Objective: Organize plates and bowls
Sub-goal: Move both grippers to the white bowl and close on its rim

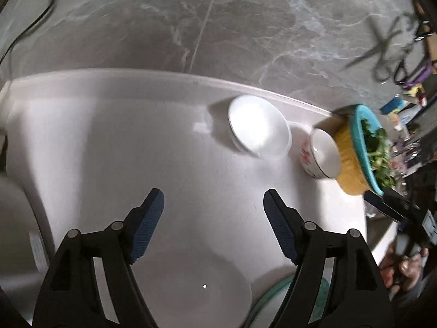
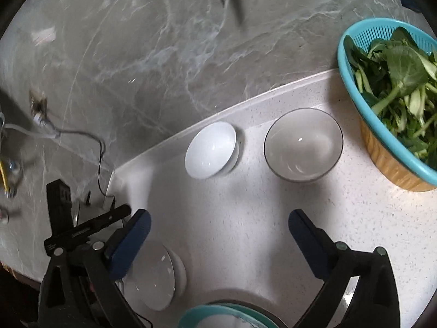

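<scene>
Now both spread and empty above the white desk (image 2: 245,246): left gripper (image 1: 213,227), right gripper (image 2: 218,243), near white bowl (image 2: 210,150).

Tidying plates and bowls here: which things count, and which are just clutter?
Job: white bowl; flowered bowl; white plate; teal-rimmed plate.

Clutter: basket of greens; cable; oddments past the counter's end.

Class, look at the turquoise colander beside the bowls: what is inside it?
The turquoise colander holds leafy green vegetables, stems and leaves piled together. Whatever lies beneath the greens is covered and cannot be seen.
</scene>
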The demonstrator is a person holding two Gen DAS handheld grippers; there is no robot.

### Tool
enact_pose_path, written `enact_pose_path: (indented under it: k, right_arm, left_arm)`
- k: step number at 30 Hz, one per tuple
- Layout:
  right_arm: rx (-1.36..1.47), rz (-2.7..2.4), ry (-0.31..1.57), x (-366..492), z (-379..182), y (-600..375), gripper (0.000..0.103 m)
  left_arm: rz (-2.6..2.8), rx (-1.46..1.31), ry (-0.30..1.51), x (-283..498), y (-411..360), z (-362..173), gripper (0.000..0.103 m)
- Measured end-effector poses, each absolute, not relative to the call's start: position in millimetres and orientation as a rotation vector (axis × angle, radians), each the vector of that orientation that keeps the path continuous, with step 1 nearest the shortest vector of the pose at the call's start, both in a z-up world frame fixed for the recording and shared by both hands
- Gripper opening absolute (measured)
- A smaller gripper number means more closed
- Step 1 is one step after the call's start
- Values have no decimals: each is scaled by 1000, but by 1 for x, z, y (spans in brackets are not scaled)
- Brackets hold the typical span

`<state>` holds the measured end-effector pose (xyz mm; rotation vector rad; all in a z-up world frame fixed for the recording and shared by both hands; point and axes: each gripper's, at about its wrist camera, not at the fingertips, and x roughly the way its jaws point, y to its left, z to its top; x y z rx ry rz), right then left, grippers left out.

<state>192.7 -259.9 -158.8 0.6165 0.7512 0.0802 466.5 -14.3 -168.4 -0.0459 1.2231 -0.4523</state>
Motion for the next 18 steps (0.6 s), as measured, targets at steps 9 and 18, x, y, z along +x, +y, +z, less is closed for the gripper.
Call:
enact_pose_path:
  k: [9,18]
  right_arm:
    - [462,18,948,299,-153,-254,74]
    - [365,-28,1065,374,-190,-240,71]
  left_arm:
    - [-455,136,1275,566,-90,-204,74]
    - [-396,186,1339,595,-114,-261,74]
